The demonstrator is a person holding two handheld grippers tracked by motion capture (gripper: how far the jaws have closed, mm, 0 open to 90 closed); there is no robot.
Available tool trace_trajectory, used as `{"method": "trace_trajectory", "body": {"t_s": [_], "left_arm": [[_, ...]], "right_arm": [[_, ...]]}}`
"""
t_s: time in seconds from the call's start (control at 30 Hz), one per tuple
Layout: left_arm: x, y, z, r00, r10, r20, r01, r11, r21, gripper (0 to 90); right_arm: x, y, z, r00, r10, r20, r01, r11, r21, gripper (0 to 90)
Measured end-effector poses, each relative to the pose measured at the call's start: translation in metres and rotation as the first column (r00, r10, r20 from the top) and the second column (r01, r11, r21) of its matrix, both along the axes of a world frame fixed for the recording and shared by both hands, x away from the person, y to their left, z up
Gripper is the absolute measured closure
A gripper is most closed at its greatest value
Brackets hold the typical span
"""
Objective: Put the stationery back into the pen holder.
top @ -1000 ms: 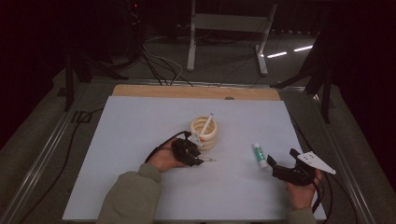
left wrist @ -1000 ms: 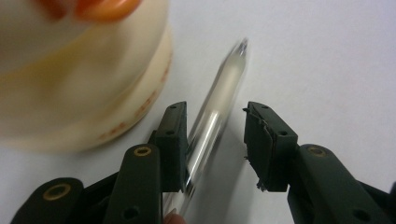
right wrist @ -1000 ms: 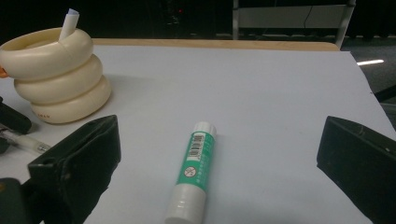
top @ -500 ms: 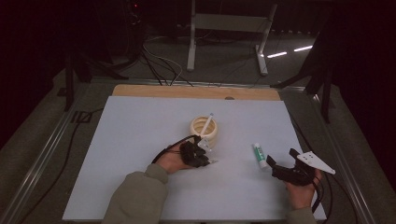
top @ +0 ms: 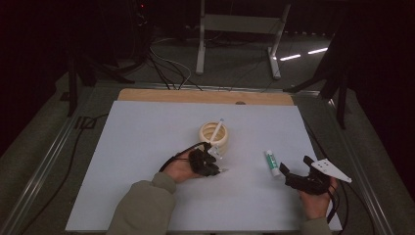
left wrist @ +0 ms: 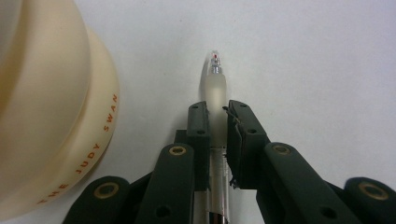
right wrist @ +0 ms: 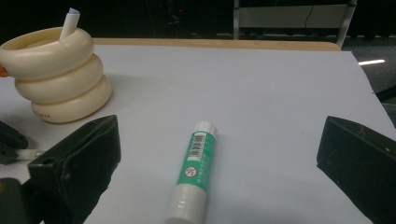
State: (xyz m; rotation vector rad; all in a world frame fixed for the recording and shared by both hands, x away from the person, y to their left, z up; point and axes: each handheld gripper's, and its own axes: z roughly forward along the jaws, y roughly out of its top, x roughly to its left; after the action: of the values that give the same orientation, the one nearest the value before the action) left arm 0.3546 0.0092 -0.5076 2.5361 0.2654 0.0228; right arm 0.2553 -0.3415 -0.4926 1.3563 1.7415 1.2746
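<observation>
Left hand-held gripper (left wrist: 217,116): its two black jaws are clamped on a pen (left wrist: 215,95), one pad against each side of the frosted barrel; the jaws have just been closing, with the pen between them.
Pen: lies flat on the desk (top: 147,137), running straight out along the left hand-held gripper's own line; the clear tip with its red dot juts past the fingertips, and the shiny rear part of the barrel runs back between the jaw arms.
Pen, from above: it shows as a pale sliver (top: 221,170) poking out of the left hand-held gripper (top: 214,168), on the side toward the other hand.
Cream holder (left wrist: 51,102): a stacked-ring pot with orange lettering round its base, just beside the left hand-held gripper on its left jaw's side and apart from the pen; from above it sits just beyond the gripper's tip (top: 214,134).
White stick (top: 218,128): stands tilted inside the cream holder.
Right hand-held gripper (right wrist: 217,182): jaws spread wide, nothing pressed between them.
Glue stick (right wrist: 195,169): green and white, lying on the desk in the gap between the right hand-held gripper's jaws, touching neither, its white cap end pointing away from it.
Two hand-held grippers: well apart on the desk, the right one (top: 285,172) resting low with its tip beside the glue stick (top: 271,163).
</observation>
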Motion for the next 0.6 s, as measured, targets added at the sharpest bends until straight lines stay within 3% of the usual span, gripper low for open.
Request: {"method": "trace_trajectory", "body": {"t_s": [0.6], "left_arm": [[0.000,0.009,0.020,0.9997,0.026,0.001,-0.026,0.9945,-0.101,80.7]], "right_arm": [[0.000,0.000,0.000,1.0000,0.002,-0.002,-0.002,1.0000,0.000,0.0]]}}
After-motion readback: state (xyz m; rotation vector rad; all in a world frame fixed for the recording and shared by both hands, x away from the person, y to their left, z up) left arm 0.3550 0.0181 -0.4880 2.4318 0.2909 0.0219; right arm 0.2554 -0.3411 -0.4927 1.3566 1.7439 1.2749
